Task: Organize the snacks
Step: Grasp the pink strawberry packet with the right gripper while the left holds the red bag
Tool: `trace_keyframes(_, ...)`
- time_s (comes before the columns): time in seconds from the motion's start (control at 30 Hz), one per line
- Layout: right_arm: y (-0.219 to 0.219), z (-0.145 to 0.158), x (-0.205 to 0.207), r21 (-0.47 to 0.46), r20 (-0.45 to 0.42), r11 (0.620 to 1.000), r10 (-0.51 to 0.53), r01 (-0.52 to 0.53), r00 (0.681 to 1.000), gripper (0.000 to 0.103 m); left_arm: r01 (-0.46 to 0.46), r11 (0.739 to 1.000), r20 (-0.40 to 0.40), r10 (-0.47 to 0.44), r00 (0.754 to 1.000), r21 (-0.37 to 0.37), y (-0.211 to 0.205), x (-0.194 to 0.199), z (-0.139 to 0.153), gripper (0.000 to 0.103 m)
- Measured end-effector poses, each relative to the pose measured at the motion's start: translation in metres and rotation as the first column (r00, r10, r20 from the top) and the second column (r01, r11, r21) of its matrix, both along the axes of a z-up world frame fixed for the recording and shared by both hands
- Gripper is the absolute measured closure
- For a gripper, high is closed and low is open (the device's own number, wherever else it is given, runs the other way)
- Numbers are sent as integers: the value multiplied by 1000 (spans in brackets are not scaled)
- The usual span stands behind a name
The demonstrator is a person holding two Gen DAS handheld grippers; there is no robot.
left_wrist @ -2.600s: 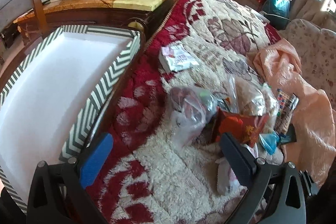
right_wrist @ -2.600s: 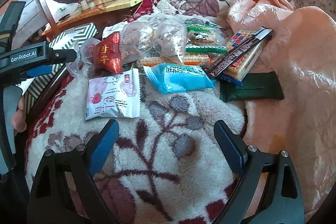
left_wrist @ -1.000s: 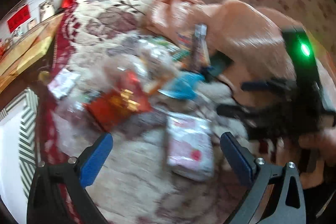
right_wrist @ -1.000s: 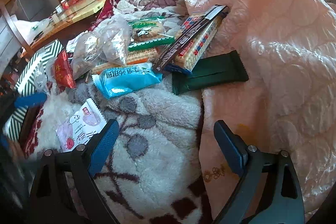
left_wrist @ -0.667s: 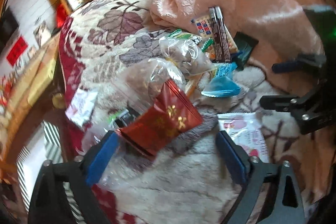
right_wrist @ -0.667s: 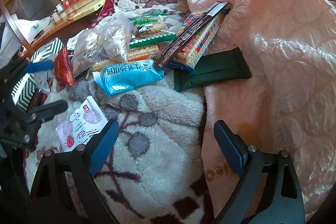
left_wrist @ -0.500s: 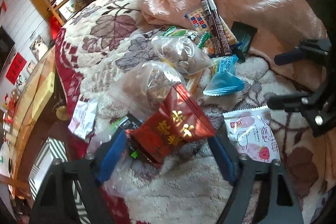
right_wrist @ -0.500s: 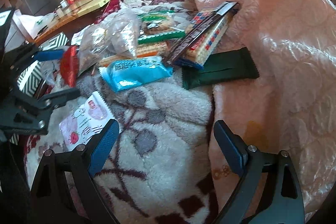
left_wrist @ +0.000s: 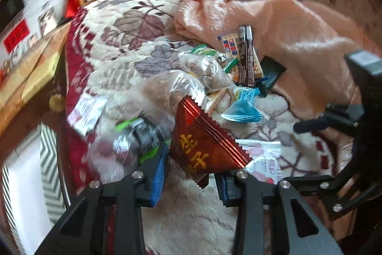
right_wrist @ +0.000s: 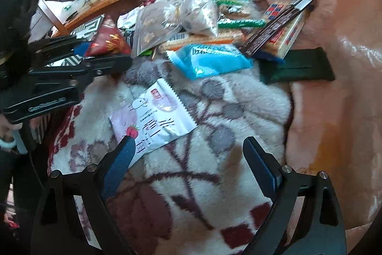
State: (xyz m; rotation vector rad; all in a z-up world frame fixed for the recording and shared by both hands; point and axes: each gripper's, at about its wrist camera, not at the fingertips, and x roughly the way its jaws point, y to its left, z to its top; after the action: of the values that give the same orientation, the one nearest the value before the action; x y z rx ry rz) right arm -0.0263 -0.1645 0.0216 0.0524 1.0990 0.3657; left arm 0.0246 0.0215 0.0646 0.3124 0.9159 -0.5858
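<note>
Snacks lie heaped on a floral plush blanket (right_wrist: pixel 214 183) beside a peach blanket (right_wrist: pixel 334 63). Left tool (left_wrist: pixel 191 173): jaws have just been closing, with the lower end of a red foil packet (left_wrist: pixel 203 142) between the blue pads; contact with both pads cannot be confirmed. Right tool (right_wrist: pixel 188 161): jaws spread wide, empty, its left fingertip over the corner of a white strawberry-print packet (right_wrist: pixel 152 121). Above that packet lie a light-blue packet (right_wrist: pixel 210 59), a dark green packet (right_wrist: pixel 298 68), a cracker pack (right_wrist: pixel 286 32) and clear bags (right_wrist: pixel 167 18). A chevron-edged tray (left_wrist: pixel 49 169) sits just off the blanket's left edge.
</note>
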Motion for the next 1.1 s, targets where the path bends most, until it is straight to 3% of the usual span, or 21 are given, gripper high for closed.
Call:
trace_keyframes(0.07,1,0,1,38,-16,999,-4,5,1000,11,-29,998,-11,29,1000,-48,10,-7,5,64)
trace_keyframes(0.2,12,-1,2,98,-70,995,20,-13,997,11,-104,993,-28,102,994,-60,24,-17,14,64)
trace_keyframes(0.43,47,-6,25,-2,-96,999,50,-51,994,11,-306,948,-52,302,952,-91,52,-18,16,64)
trace_keyframes(0.57,64,-3,34,-66,-81,996,62,-68,995,11,-328,939,-61,323,944,-100,56,-23,11,64)
trace_keyframes(0.67,51,8,20,-39,-65,998,37,-40,997,11,-316,945,-39,313,949,-85,54,-29,9,64)
trace_keyframes(0.87,42,-1,19,32,-174,999,34,-29,984,11,-322,942,-37,320,947,-94,54,-30,8,64)
trace_keyframes(1.1,78,4,44,-64,-120,995,63,-71,991,11,-375,921,-46,373,927,-108,69,-30,9,64)
